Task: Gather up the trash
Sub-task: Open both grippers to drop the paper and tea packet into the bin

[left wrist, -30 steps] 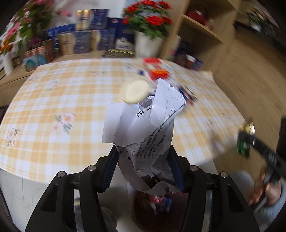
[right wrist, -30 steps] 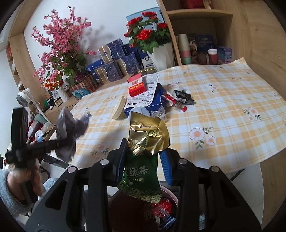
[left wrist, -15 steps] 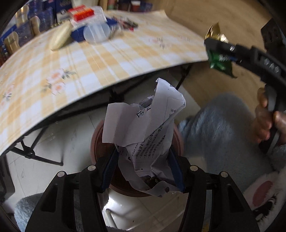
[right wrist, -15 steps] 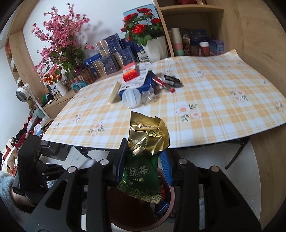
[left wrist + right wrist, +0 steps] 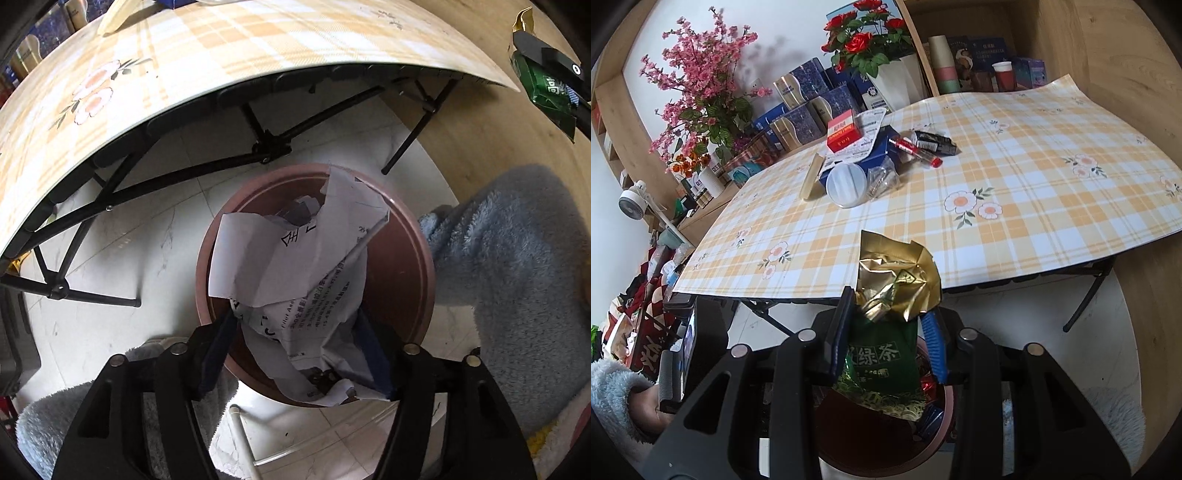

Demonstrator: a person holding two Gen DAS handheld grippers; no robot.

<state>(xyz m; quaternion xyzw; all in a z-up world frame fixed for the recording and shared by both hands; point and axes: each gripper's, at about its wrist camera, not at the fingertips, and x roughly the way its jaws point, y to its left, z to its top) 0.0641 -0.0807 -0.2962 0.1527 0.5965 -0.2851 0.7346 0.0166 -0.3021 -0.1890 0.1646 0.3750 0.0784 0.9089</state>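
Note:
My left gripper [image 5: 299,332] points steeply down over the round brown trash bin [image 5: 424,258] on the floor. Crumpled white printed paper [image 5: 295,258] fills the gap between its blue pads and touches both, while the jaws are opening. In the right wrist view my right gripper [image 5: 886,325] is shut on a green tea packet [image 5: 882,354] with a torn gold top. It hangs in front of the table edge above the bin [image 5: 846,435], which holds red and blue wrappers. The same packet [image 5: 543,85] shows at the top right of the left wrist view.
The checked table [image 5: 1034,206] carries a red box [image 5: 844,131], a white round lid [image 5: 847,184], pens [image 5: 916,146] and a clear wrapper. Black folding table legs [image 5: 258,147] stand behind the bin. A person's fluffy blue sleeve [image 5: 517,258] lies right of it.
My left gripper has swung from over the table down to above the bin, and its jaws stand a little wider round the paper. The right gripper sank slightly with the packet.

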